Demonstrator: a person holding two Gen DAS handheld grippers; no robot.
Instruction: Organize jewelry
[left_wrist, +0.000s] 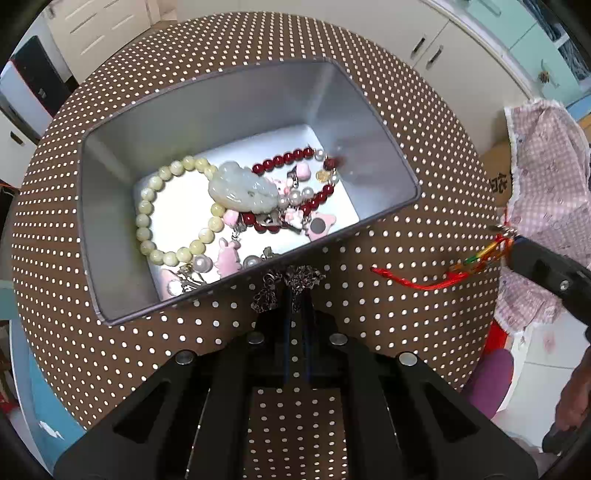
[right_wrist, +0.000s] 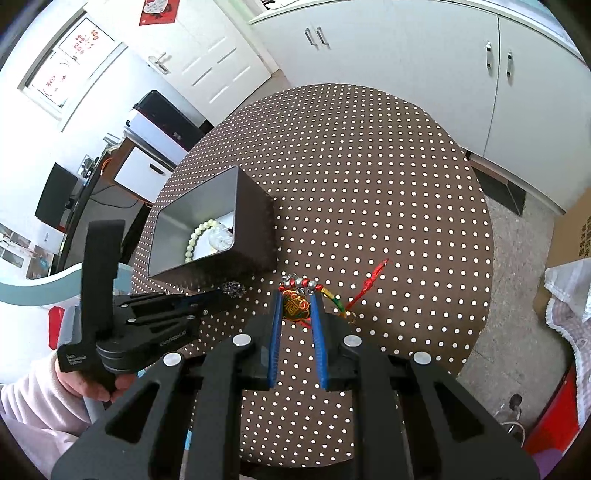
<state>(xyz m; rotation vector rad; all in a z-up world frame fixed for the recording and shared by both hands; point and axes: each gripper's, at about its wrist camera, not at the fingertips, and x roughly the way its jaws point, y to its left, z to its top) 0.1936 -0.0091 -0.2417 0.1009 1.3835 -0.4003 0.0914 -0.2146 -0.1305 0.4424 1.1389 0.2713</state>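
A dark box with a grey inside (left_wrist: 221, 85) stands on the dotted table. In it lie a pale green bead bracelet (left_wrist: 147, 221), a jade pendant (left_wrist: 242, 188), a red bead bracelet (left_wrist: 284, 160) and a pink charm bracelet with pearls (left_wrist: 227, 256). My left gripper (left_wrist: 295, 291) is shut on a dark silver chain (left_wrist: 273, 291) just outside the box's near wall; the right wrist view shows the same gripper (right_wrist: 221, 291) and chain (right_wrist: 234, 290). My right gripper (right_wrist: 296, 299) is shut on a red-and-gold charm (right_wrist: 293, 304) with a coloured cord (right_wrist: 334, 301) trailing right over the cloth.
The round table has a brown cloth with white dots (right_wrist: 369, 166), and its edge curves close on every side. White cabinets (right_wrist: 406, 55) stand behind. A pink checked fabric (left_wrist: 546, 177) hangs at the right, a cardboard box (right_wrist: 576, 229) beside it. A hand (right_wrist: 92, 384) holds the left gripper.
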